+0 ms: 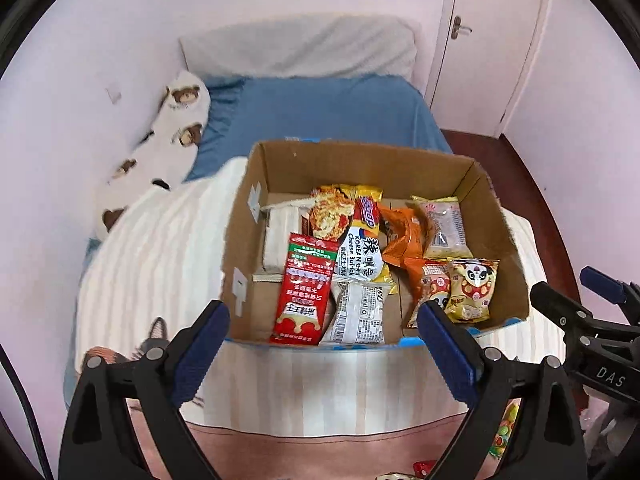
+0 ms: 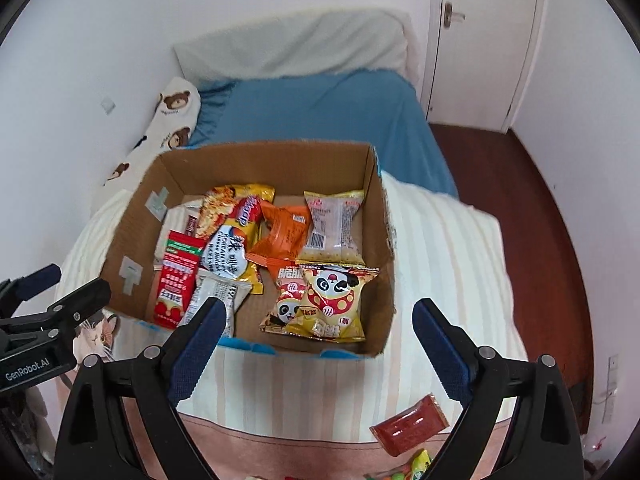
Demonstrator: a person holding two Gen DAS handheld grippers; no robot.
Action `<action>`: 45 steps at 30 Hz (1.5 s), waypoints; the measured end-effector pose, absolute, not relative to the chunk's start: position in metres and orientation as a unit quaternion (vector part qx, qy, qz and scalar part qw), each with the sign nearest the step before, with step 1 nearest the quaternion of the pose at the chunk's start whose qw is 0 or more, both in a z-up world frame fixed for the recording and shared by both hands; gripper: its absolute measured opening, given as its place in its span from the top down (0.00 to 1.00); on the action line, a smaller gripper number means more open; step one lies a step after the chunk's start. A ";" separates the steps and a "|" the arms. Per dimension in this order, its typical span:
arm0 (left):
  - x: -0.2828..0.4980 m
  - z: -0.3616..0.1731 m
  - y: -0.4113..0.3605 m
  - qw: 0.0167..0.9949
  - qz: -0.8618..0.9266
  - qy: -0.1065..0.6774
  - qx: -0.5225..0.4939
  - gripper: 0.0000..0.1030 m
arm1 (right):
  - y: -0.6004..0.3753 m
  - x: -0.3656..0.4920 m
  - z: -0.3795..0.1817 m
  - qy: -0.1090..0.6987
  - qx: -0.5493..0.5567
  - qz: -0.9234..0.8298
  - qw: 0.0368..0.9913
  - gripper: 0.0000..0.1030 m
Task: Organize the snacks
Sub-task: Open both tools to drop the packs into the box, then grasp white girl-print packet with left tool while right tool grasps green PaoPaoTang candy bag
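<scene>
Both tools, left tool (image 1: 324, 328) and right tool (image 2: 316, 324), are hanging wide open, empty, before the cardboard box (image 2: 378, 216) on the bed. I'm reaching next for the red packet (image 2: 410, 426), pinching its flat edge. Bottom-edge candies are getting cut off, unreadable.

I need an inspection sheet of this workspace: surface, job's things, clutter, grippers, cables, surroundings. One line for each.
Surface: striped blanket over a bed with a blue sheet.
Job's things: open cardboard box holding snack packs, among them a panda pack and a red pack; a red sachet lies outside, near the right gripper.
Clutter: bear pillow by the wall.
Grippers: left gripper and right gripper open, holding nothing, short of the box.
Cables: nothing seen.
Surroundings: white door, dark red floor.
</scene>
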State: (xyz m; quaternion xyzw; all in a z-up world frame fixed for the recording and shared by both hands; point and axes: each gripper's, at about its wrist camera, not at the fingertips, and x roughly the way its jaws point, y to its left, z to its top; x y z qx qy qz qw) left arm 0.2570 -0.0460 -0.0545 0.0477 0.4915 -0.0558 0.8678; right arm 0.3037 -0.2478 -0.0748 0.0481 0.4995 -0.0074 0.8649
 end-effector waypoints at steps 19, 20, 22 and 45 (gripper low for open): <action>0.153 -0.017 -0.056 0.893 -0.061 0.445 0.042 0.07 | -0.279 0.187 -0.030 0.444 0.135 0.020 0.886 0.06; 0.148 -0.025 -0.060 0.888 -0.065 0.454 0.044 0.07 | -0.286 0.181 -0.036 0.450 0.144 0.017 0.881 0.06; 0.140 -0.045 -0.068 0.876 -0.069 0.474 0.056 0.07 | -0.302 0.168 -0.054 0.471 0.156 0.008 0.868 0.06; 0.091 -0.310 -0.108 0.638 -0.084 0.765 -0.026 0.07 | -0.392 0.110 -0.318 0.652 0.354 -0.128 0.658 0.26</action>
